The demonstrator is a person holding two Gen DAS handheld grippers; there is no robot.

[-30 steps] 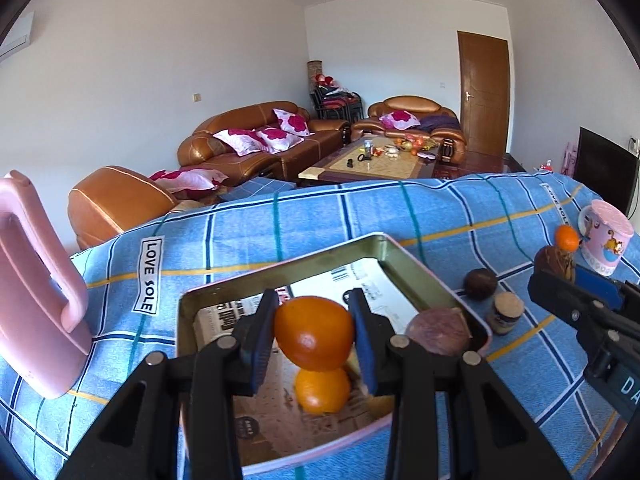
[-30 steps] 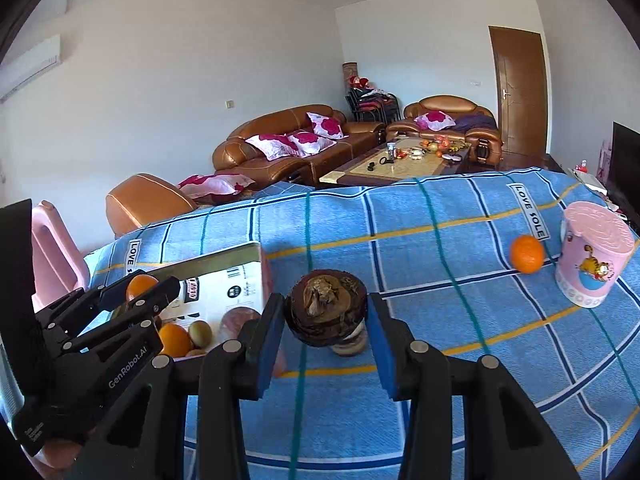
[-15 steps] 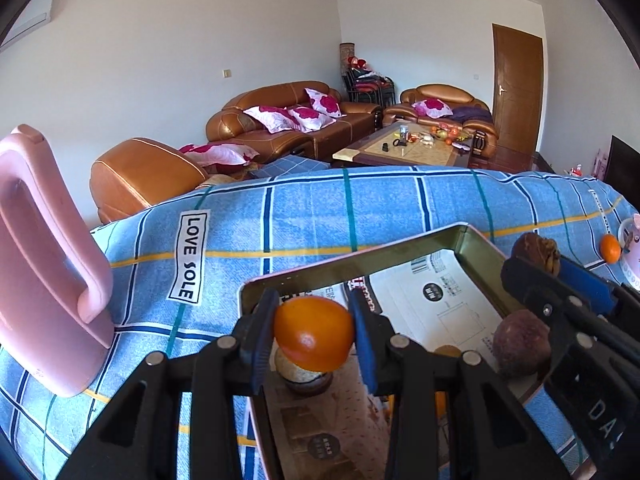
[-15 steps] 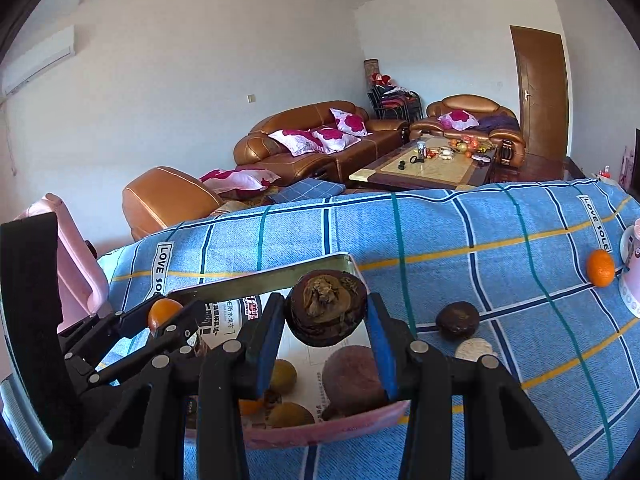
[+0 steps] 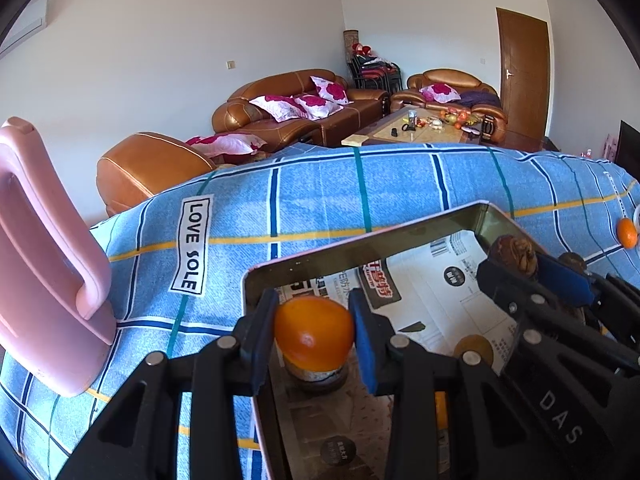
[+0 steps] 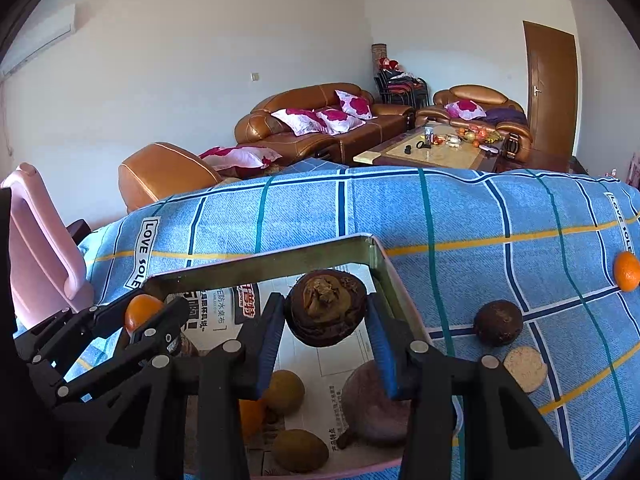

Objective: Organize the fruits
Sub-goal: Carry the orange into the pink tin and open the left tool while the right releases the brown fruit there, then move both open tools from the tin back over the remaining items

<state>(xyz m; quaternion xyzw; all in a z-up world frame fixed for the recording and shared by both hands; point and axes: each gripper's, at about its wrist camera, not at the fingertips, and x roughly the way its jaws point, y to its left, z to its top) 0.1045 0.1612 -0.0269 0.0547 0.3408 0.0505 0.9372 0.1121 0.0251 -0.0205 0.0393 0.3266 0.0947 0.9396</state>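
My left gripper (image 5: 314, 334) is shut on an orange (image 5: 313, 335) and holds it over the left part of the metal tray (image 5: 360, 242), which is lined with newspaper. My right gripper (image 6: 326, 320) is shut on a dark brown mangosteen (image 6: 326, 307) above the tray's (image 6: 280, 258) far right corner. In the right wrist view the tray holds two kiwis (image 6: 285, 391) (image 6: 300, 450), a dull purple fruit (image 6: 374, 404) and part of an orange (image 6: 252, 416). The left gripper (image 6: 154, 318) with its orange shows at the left there; the right gripper (image 5: 520, 268) shows at the right in the left wrist view.
On the blue checked cloth (image 6: 460, 216) right of the tray lie a dark round fruit (image 6: 498, 322), a pale halved piece (image 6: 525, 368) and a loose orange (image 6: 626, 271). A pink plastic chair back (image 5: 44, 264) stands at the left edge. Sofas and a coffee table are beyond.
Both grippers moved left and lower over the tray, each still clamping its fruit. The right one went from beside the tray to above its far right corner.
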